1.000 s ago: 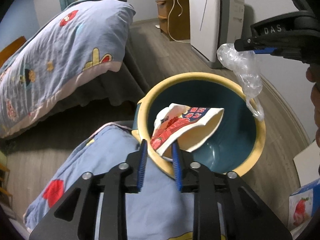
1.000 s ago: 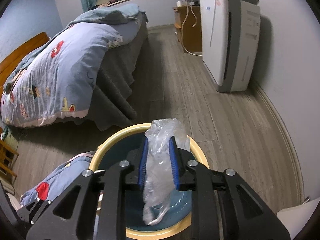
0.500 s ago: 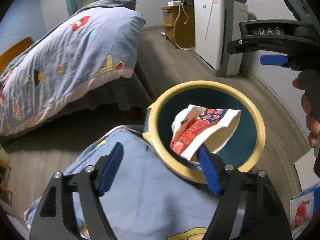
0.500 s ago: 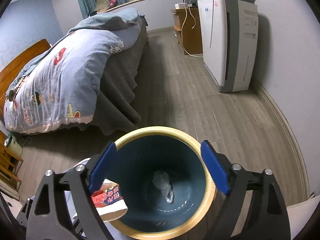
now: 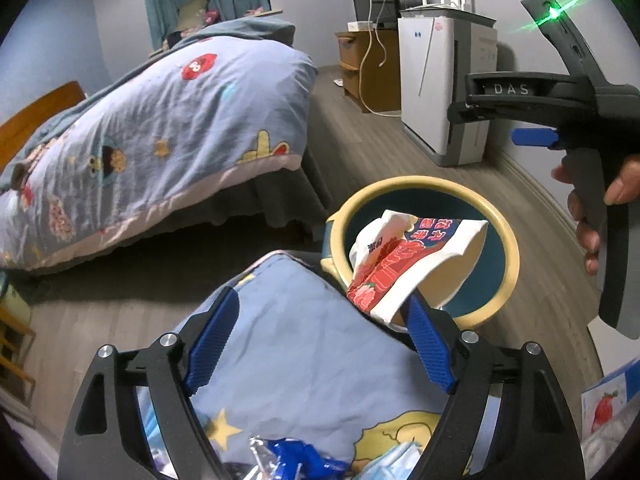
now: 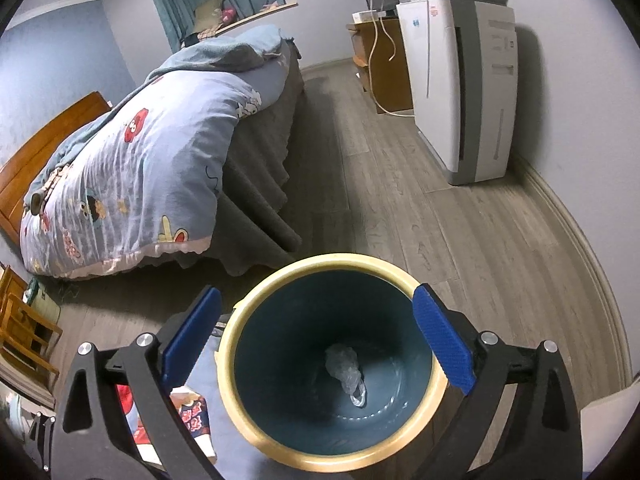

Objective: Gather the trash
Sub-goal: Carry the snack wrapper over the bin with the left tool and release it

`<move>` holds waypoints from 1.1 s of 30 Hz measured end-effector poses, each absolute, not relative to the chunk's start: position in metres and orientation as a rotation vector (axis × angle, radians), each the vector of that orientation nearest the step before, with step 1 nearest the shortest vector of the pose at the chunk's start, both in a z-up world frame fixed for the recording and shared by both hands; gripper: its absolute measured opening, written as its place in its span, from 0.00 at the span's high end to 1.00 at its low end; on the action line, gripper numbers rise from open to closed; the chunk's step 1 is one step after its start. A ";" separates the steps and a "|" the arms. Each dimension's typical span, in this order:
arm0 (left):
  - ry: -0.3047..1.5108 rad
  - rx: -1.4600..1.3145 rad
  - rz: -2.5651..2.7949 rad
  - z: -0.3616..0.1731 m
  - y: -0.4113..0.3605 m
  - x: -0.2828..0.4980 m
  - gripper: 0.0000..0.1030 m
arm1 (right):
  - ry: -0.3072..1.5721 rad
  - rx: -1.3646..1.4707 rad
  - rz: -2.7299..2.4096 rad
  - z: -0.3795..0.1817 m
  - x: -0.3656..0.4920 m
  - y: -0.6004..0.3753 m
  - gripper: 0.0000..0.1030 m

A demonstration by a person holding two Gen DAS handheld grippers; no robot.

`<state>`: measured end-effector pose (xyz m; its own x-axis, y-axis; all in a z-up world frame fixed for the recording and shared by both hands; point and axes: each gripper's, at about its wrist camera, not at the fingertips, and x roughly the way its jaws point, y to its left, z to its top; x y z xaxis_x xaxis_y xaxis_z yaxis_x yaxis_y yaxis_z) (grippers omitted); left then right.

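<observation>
Now that both claws have let go, the trash is passing into the bin. The left claw [image 5: 320,344] stands wide open, its blue pads spread apart; the red-and-white wrapper [image 5: 412,264] lies just ahead of its right-side pad, draped over the bin's near rim, half in and half out, with nothing pinching it. A second ago those pads were closed on the wrapper's lower edge, so it is released but, by my judgement, not yet safely inside; it could slide either way.

The right claw [image 6: 316,344] is likewise fully open, straight above the blue bin [image 6: 320,260] with its yellow rim. Directly below it, on the bin's bottom, lies the crumpled clear plastic bag [image 6: 346,368]. A second ago that bag hung gripped between the pads above the opening; half a second ago it had already dropped, and it has stayed where it landed.

Behind the left claw, on the blue patterned bedding [image 5: 304,360], more scraps show, among them a blue foil piece [image 5: 296,460], so collecting seems unfinished.
</observation>
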<state>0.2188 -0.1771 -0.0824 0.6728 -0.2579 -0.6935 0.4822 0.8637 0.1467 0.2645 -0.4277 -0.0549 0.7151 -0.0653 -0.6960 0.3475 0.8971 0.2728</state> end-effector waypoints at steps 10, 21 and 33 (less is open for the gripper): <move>0.885 0.318 -0.465 -0.105 -0.218 0.253 0.25 | 0.744 0.413 -0.252 -0.057 0.266 -0.441 0.08; 1.131 0.136 -0.485 -0.162 -0.237 0.299 0.20 | 0.816 0.554 -0.284 -0.086 0.268 -0.480 0.08; 1.103 0.007 -0.394 -0.156 -0.207 0.310 0.19 | 1.082 0.494 -0.138 -0.129 0.289 -0.450 0.08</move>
<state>0.3103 -0.2070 -0.1558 0.3894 -0.3064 -0.8686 0.3137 0.9308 -0.1877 0.2885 -0.4502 -0.1289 0.4727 0.1300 -0.8715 0.3441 0.8833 0.3185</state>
